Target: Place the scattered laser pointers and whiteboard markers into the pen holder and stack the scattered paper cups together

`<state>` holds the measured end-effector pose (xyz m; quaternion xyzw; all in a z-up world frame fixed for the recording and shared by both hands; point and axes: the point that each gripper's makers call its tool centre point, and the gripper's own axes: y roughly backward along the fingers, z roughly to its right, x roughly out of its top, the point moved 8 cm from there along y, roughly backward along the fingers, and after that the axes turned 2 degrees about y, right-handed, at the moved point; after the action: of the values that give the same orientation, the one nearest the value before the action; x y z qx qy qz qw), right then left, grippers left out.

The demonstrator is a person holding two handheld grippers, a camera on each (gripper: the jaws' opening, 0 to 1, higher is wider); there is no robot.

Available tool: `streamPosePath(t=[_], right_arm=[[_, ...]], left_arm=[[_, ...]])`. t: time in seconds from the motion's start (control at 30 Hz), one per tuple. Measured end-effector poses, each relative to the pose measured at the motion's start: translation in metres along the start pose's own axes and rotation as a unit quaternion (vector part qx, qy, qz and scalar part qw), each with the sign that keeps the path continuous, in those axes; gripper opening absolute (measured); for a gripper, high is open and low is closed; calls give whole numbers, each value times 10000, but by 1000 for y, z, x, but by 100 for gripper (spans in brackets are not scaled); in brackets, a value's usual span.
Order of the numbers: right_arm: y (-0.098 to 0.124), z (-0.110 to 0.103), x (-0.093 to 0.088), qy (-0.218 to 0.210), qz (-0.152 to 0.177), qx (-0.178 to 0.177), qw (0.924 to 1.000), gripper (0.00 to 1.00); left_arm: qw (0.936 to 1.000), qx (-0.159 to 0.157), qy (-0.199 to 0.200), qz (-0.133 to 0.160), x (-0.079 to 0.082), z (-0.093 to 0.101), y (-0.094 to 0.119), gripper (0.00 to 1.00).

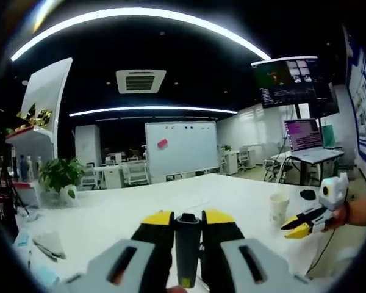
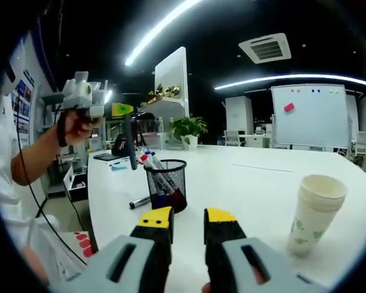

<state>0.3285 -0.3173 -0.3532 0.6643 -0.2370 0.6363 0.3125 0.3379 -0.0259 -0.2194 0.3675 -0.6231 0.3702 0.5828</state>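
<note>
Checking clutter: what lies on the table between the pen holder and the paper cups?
Bare white table between the pen holder and the paper cups, in the right gripper view.

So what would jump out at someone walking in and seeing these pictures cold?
Probably the left gripper, its yellow-tipped jaws clamped on a dark marker held upright. Next, on the white table, a black mesh pen holder stuffed with markers, a stack of paper cups to its right.

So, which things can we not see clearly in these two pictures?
- Held marker, left gripper view: lower end hidden between the left tool.
- Holder contents, right gripper view: mesh wall hides how many pens.
- Paper cups, right gripper view: stack count unreadable.
- Marker on table: partly behind the holder.
</note>
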Motion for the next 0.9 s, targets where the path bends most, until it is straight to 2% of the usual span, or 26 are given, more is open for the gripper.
streamPosePath(t=[0.67,0.9], right_arm=[[-1,-3,-2,-37,5,1,10000,19],[-2,-6,-5,15,-46,21,10000,19]], left_arm=[[9996,-266,42,-21,11,-2,-16,18],[9991,-405,68,127,18,-2,-20,18]])
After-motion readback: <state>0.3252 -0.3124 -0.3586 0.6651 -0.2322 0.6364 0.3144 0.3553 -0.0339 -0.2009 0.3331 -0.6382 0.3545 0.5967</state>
